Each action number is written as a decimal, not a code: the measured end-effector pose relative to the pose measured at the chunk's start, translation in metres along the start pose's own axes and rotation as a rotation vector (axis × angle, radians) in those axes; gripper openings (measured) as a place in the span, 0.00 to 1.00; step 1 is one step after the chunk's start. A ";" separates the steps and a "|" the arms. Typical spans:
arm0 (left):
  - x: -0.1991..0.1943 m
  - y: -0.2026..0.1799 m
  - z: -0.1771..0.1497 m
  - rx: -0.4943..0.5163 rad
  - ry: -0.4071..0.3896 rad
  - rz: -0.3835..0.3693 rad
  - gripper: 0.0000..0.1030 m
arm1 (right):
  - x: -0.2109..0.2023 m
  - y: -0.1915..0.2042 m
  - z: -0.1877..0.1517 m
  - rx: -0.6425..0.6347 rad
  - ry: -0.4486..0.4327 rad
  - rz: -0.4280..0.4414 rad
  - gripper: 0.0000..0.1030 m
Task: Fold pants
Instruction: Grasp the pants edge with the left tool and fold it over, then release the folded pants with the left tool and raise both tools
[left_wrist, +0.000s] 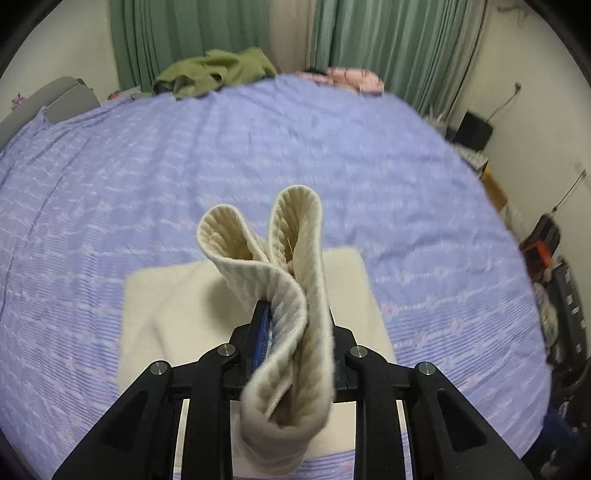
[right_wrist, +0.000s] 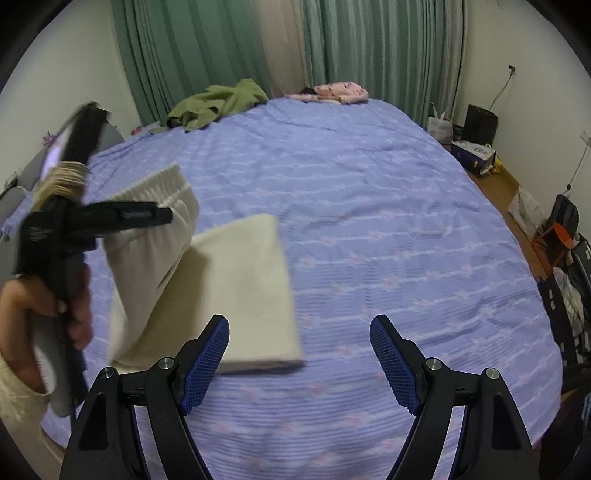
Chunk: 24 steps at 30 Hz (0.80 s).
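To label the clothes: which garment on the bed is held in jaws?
The cream pants, clamped by the left gripper; the green and pink garments lie untouched far away.

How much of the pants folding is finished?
Mostly done: the cream pants already lie doubled on the purple bedspread. Now the left gripper pinches the ribbed waistband, lifting it over. The right gripper waits open. Left: lay that end down.

Both wrist views are aimed across the purple bed (left_wrist: 147, 177) toward green curtains (right_wrist: 207, 51); the left is closer.
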<state>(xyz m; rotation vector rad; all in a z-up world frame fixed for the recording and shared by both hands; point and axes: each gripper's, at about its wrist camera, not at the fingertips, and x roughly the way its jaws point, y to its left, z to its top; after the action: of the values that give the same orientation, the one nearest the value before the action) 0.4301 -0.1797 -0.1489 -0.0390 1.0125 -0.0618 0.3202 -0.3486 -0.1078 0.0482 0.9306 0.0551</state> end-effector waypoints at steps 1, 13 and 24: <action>0.007 -0.007 -0.003 0.004 0.011 0.008 0.24 | 0.004 -0.011 -0.001 -0.001 0.012 -0.005 0.78; -0.031 -0.046 -0.002 0.023 -0.038 -0.208 0.72 | 0.022 -0.059 -0.010 0.034 0.057 -0.012 0.78; -0.031 0.091 -0.053 -0.039 -0.005 0.077 0.72 | 0.079 -0.006 0.019 0.000 0.035 0.224 0.78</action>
<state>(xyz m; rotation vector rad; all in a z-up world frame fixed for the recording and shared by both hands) 0.3717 -0.0866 -0.1560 -0.0356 1.0091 0.0288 0.3824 -0.3500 -0.1597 0.1521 0.9571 0.2644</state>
